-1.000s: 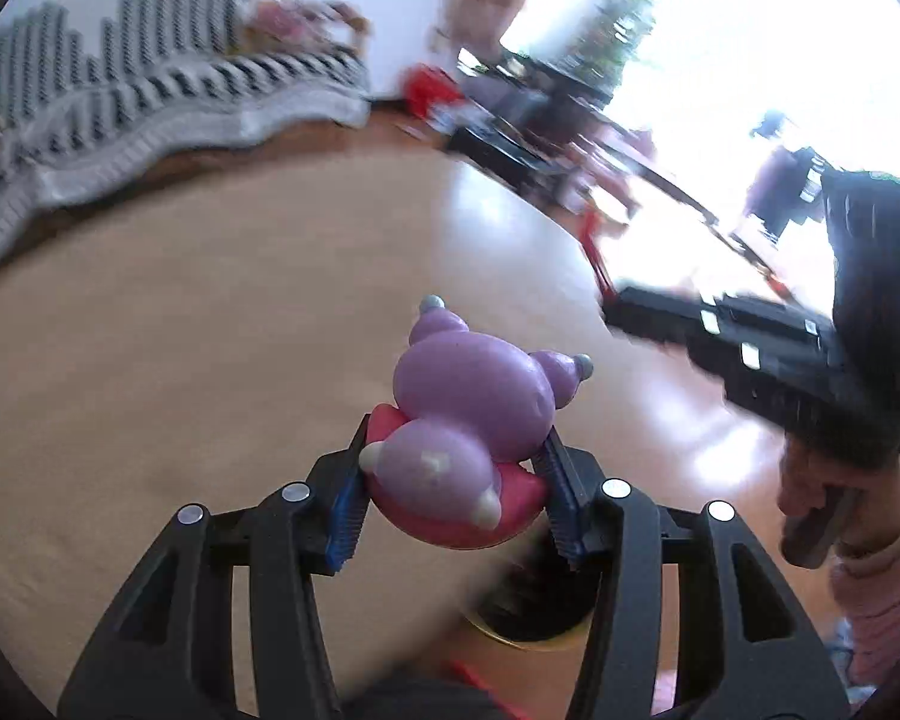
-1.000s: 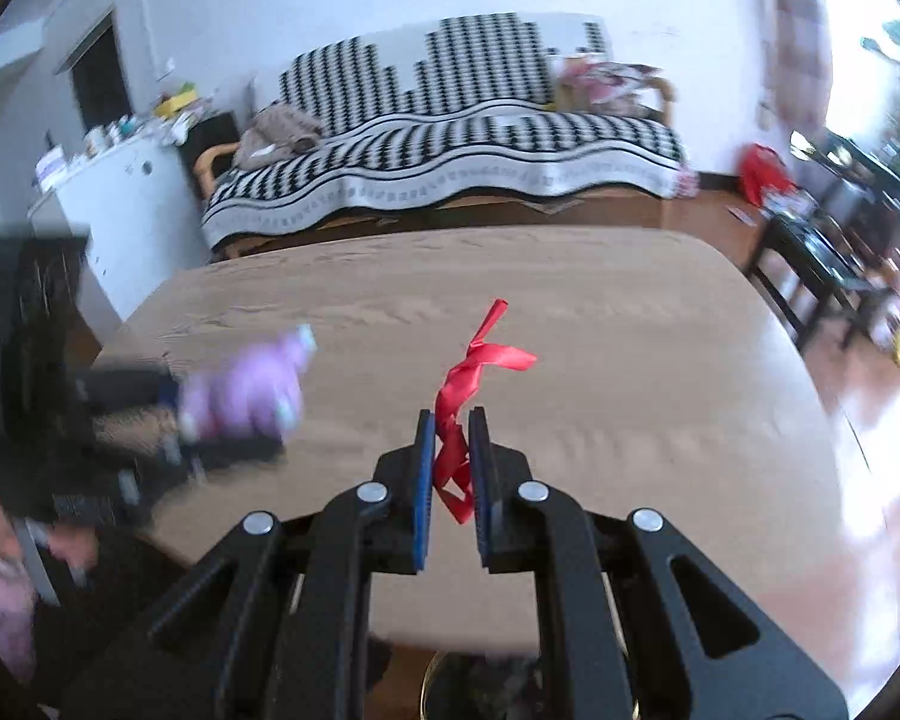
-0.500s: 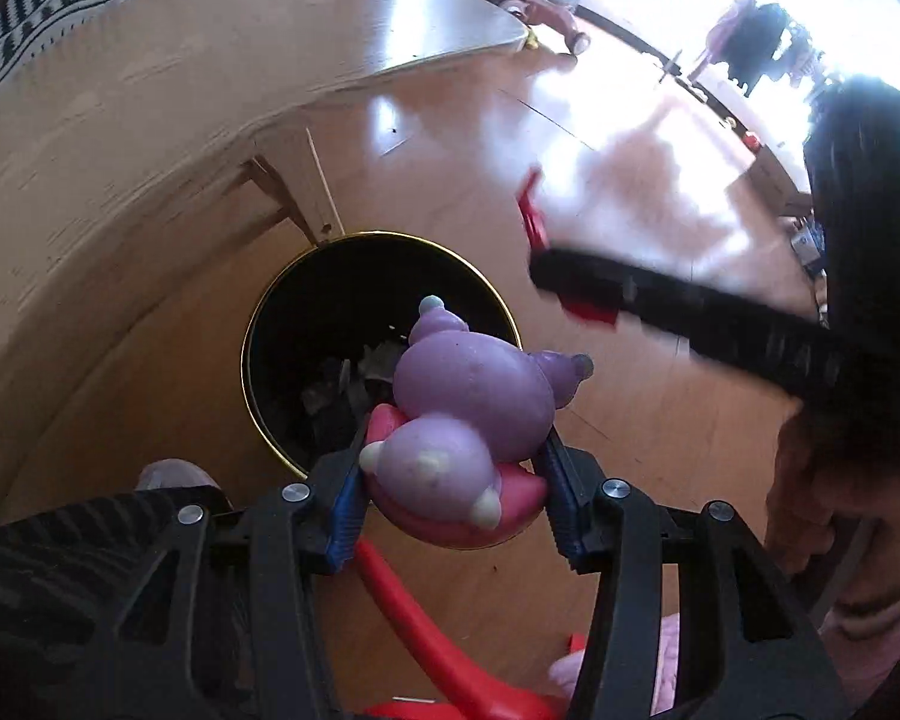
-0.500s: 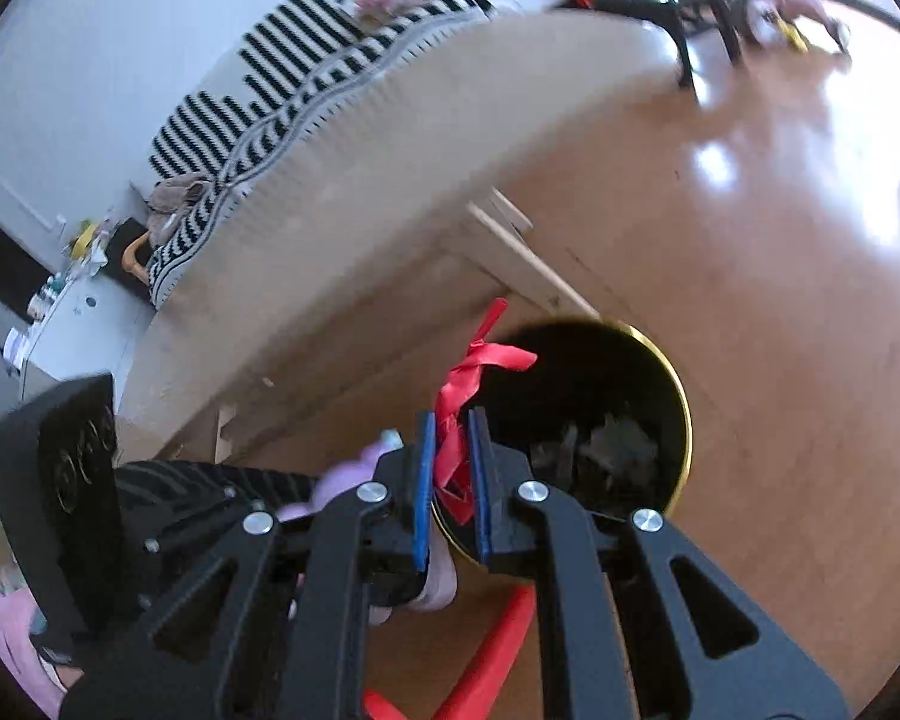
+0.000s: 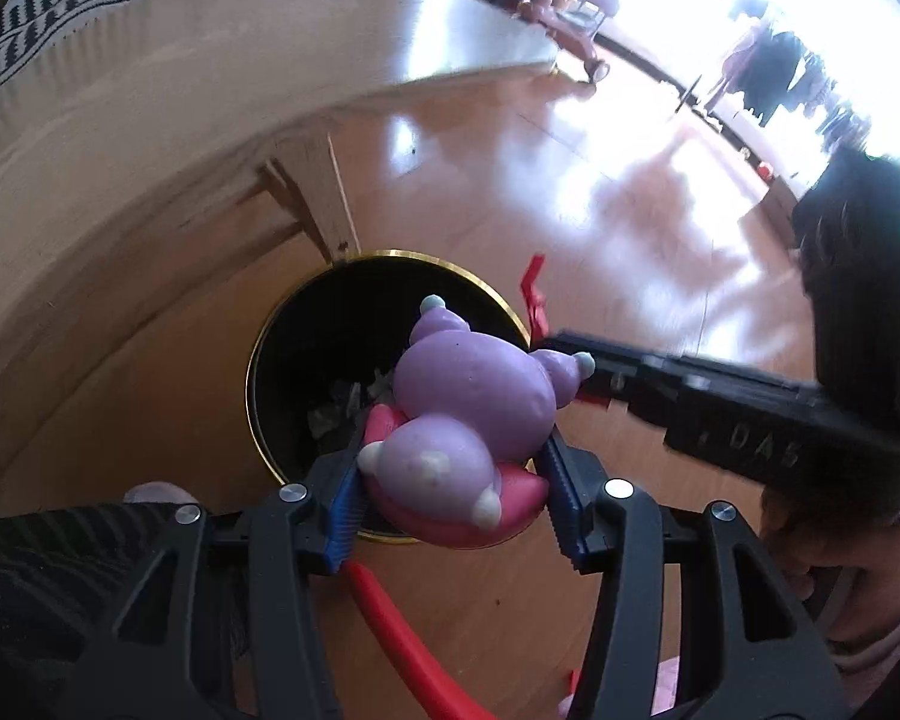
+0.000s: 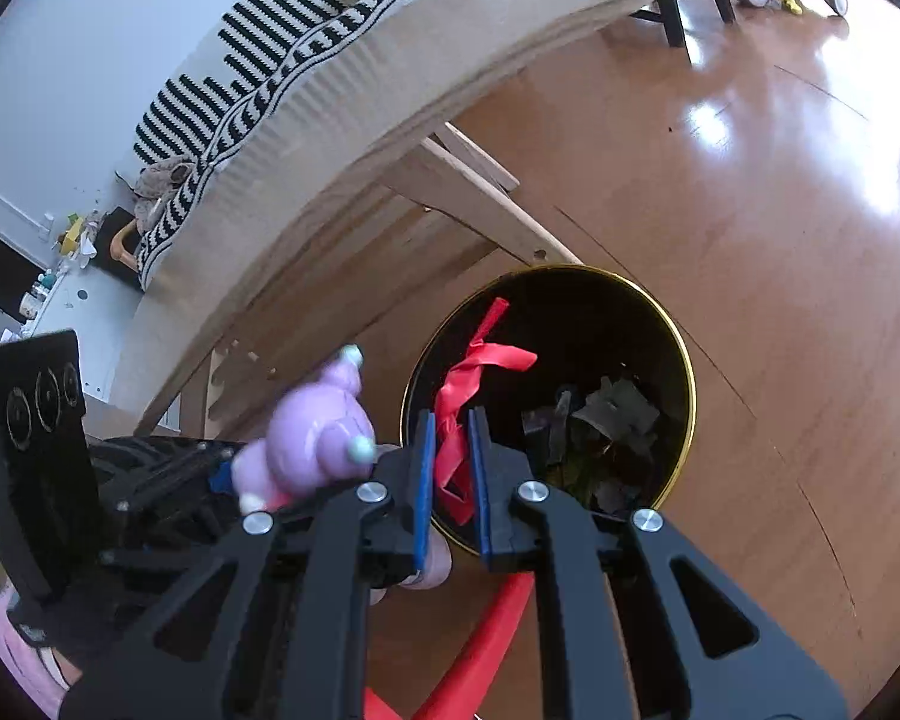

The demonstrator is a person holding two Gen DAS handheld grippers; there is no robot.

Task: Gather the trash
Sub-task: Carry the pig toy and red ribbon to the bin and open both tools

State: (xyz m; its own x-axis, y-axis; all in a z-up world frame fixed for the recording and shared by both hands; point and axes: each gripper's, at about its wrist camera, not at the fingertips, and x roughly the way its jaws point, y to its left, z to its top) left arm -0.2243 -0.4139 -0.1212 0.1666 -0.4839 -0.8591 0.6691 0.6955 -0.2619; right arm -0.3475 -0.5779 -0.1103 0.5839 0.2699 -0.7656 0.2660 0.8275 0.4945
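My left gripper [image 5: 453, 492] is shut on a purple and pink toy figure [image 5: 468, 414], held over the near rim of a black trash bin with a gold rim [image 5: 258, 360]. My right gripper [image 6: 450, 468] is shut on a red ribbon [image 6: 462, 408], which hangs above the bin [image 6: 687, 384]. The bin holds crumpled scraps [image 6: 612, 420]. The toy [image 6: 312, 426] and the left gripper show at the left of the right wrist view. The right gripper [image 5: 576, 360] reaches in from the right of the left wrist view, with the ribbon [image 5: 534, 300] at its tip.
The bin stands on a wooden floor [image 6: 750, 210] beside a light wooden table [image 6: 390, 90] and its leg [image 5: 318, 192]. A red bar [image 5: 402, 630] lies on the floor below the grippers. A striped sofa [image 6: 240, 78] is behind the table.
Both grippers swung down from above the tabletop to over the bin. In the last half second they came closer to the bin, with the toy and ribbon still held.
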